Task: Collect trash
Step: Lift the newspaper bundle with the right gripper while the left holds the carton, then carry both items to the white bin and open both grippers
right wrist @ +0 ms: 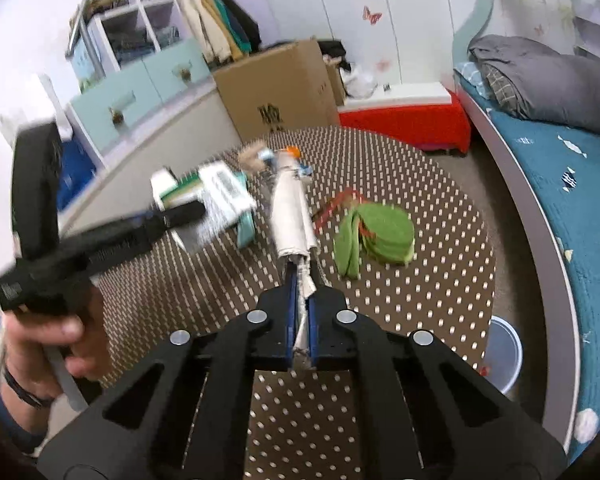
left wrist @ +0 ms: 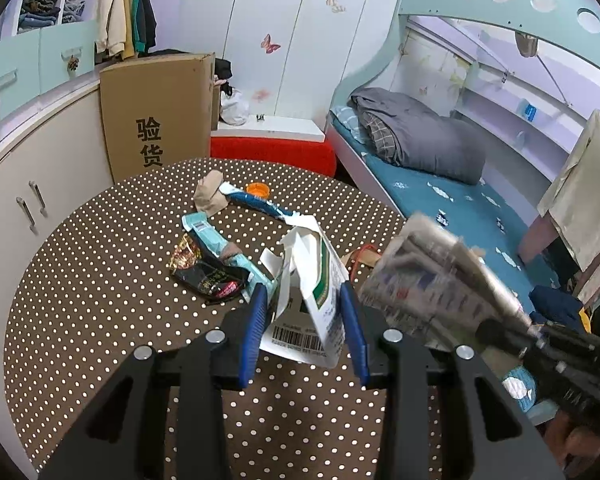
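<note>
Trash lot on dotted table (left wrist: 80, 280): left gripper (left wrist: 304, 320), fingers apart, brackets a torn white carton (left wrist: 316, 280) without visibly pinching it, presumably steadying for pickup; right gripper (right wrist: 300, 304) clamps a folded newspaper (right wrist: 292, 216), lifted clear; wrappers (left wrist: 216, 256) lie at ten o'clock.

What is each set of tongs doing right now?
Left tongs: around the torn white carton, grip cannot be told.
Right tongs: shut on the rolled newspaper.
</note>
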Motion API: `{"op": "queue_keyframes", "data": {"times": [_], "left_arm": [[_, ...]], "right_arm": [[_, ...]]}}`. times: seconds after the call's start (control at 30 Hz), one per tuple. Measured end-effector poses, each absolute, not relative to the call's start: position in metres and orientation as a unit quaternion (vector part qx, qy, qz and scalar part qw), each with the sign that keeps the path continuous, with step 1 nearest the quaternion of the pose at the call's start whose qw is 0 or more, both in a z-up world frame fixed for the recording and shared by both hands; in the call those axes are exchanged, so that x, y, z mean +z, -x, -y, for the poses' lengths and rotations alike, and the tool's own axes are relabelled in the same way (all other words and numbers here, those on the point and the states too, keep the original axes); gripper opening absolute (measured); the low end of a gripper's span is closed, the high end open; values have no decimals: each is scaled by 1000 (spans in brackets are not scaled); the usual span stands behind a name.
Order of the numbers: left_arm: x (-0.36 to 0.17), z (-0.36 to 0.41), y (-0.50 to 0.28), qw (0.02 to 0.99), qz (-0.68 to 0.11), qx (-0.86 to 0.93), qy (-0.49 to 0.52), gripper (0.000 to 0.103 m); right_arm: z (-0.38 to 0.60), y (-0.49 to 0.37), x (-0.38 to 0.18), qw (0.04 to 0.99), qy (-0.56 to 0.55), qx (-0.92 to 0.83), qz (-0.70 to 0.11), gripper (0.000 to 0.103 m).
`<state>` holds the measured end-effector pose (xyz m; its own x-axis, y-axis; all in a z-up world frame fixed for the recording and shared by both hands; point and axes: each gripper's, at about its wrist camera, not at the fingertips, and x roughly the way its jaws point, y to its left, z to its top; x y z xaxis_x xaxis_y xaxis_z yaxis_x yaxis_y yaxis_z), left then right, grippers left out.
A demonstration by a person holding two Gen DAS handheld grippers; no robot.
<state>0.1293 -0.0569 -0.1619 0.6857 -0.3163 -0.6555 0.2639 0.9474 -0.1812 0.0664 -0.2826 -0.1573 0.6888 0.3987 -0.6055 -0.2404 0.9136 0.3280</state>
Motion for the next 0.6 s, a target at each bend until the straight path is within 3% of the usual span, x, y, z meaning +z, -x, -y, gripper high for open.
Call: {"op": "queue_keyframes", "data": {"times": [0.3, 0.6], "left_arm": [[-134, 84, -133, 920, -338, -192, 42, 36], [-121, 192, -144, 895, -337, -292, 15, 36]], "right_arm": [[345, -72, -115, 927, -172, 151, -296, 5], [461, -57, -113, 936, -217, 24, -275, 5]]}}
